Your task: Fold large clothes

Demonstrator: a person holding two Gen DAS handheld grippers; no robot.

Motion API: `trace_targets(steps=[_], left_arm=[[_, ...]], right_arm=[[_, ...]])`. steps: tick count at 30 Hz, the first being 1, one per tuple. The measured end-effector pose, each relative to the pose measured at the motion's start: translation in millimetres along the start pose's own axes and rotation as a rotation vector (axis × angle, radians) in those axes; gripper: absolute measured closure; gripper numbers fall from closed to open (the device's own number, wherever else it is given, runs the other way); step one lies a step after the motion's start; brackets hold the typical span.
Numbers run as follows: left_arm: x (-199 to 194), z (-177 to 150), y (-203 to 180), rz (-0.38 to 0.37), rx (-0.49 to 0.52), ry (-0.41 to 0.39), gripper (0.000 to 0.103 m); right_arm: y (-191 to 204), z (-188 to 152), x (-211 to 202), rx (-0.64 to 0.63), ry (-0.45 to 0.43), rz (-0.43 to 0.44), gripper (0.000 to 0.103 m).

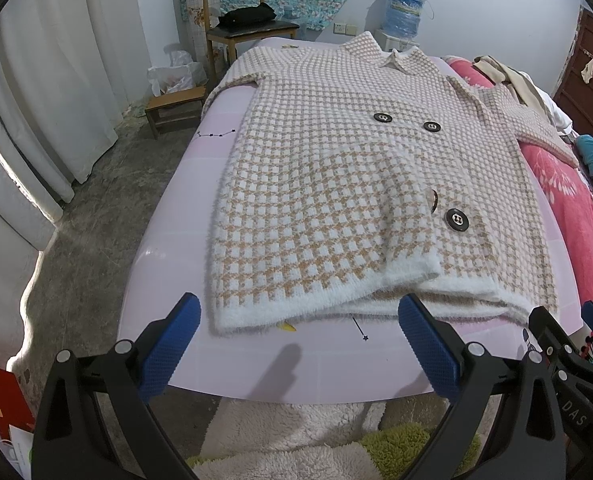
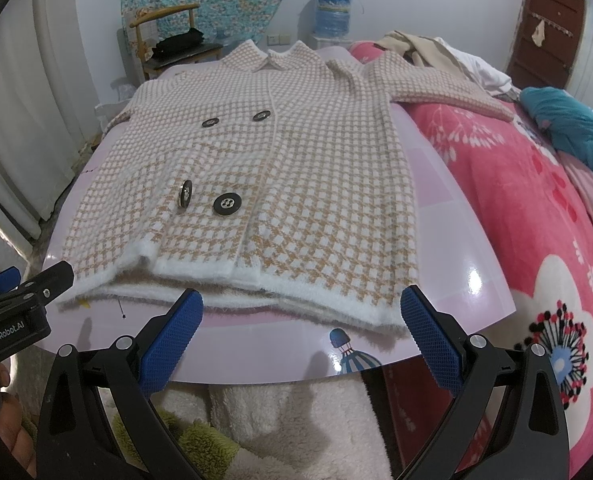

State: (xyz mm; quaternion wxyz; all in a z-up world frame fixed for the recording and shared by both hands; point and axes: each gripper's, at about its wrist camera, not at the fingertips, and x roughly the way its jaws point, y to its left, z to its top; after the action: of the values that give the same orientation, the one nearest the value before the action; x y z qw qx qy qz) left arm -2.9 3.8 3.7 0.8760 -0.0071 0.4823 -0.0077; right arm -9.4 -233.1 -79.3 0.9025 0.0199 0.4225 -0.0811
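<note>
A fuzzy tan-and-white checked coat (image 1: 336, 184) (image 2: 256, 184) with large dark buttons lies flat, front up, on a glossy pink board (image 1: 168, 264) (image 2: 448, 216). Its white hem faces me and its collar points away. The left sleeve drapes off the board's far left edge; the right sleeve (image 2: 448, 88) reaches onto the pink blanket. My left gripper (image 1: 302, 312) hovers open just short of the hem's left half, holding nothing. My right gripper (image 2: 302, 308) hangs open by the hem's right half, also holding nothing. Each gripper shows at the edge of the other's view.
A pink floral blanket (image 2: 536, 240) with piled clothes (image 2: 428, 48) covers the bed to the right. A wooden chair (image 1: 240, 28) with a black bag, a small stool (image 1: 172, 108) and a water bottle (image 1: 404, 8) stand beyond. White curtains (image 1: 36, 100) hang left. A shaggy rug (image 1: 296, 432) lies below.
</note>
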Motion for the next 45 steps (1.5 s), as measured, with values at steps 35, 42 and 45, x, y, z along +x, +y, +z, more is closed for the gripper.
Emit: trace_targets(steps=[35, 42, 45], left_arm=[[-0.8, 0.4, 1.5, -0.001, -0.002, -0.001, 0.006], [-0.9, 0.4, 1.7, -0.001, -0.002, 0.0, 0.006], [-0.5, 0.3, 1.8, -0.002, -0.002, 0.0, 0.006]], right_arm=[[2.0, 3.0, -0.8, -0.001, 0.001, 0.0, 0.008], [1.3, 3.5, -2.6, 0.0, 0.002, 0.0, 0.008], [0.9, 3.5, -1.7, -0.001, 0.001, -0.001, 0.008]])
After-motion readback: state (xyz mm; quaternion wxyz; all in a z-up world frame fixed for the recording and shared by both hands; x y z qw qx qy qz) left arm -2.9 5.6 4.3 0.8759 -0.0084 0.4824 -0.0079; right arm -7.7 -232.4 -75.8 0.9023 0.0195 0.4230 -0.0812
